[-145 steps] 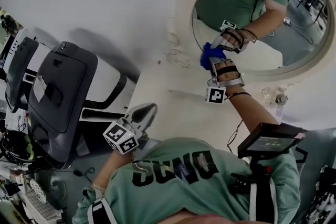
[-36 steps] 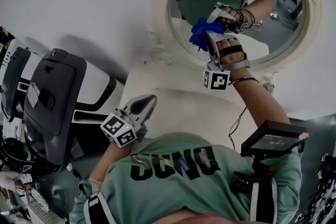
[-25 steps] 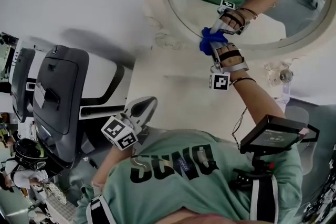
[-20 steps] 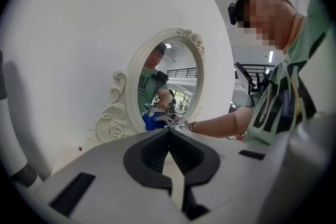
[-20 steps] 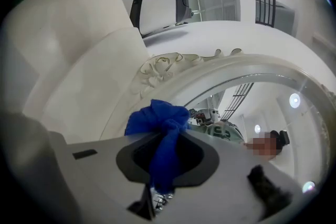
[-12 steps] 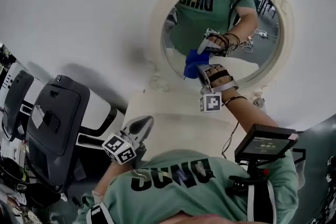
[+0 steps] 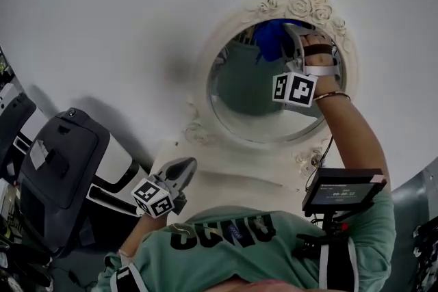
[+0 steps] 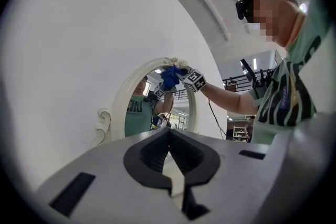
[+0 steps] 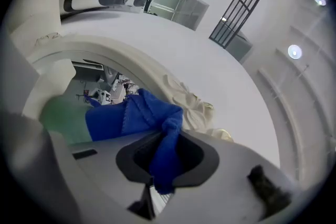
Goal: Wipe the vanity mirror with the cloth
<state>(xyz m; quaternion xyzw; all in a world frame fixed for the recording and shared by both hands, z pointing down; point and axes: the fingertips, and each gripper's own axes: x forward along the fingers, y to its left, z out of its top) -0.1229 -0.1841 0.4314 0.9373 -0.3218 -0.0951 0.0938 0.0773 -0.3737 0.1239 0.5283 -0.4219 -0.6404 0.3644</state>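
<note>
White wall [image 7: 102, 24] behind ornate oval vanity mirror [image 7: 236, 89]. Blue cloth [image 7: 272, 37] is pinched by right gripper [image 7: 287, 37] and pressed at the glass top for wiping; left gripper [image 7: 183, 167] is held low, jaws together, empty.

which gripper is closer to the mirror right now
Right. The right gripper holds the blue cloth against the upper glass of the mirror; the left gripper sits low, below the frame and apart from it.

White vanity top [image 7: 226, 178], oval ornate-framed mirror [image 7: 241, 91] upright at its back edge
</note>
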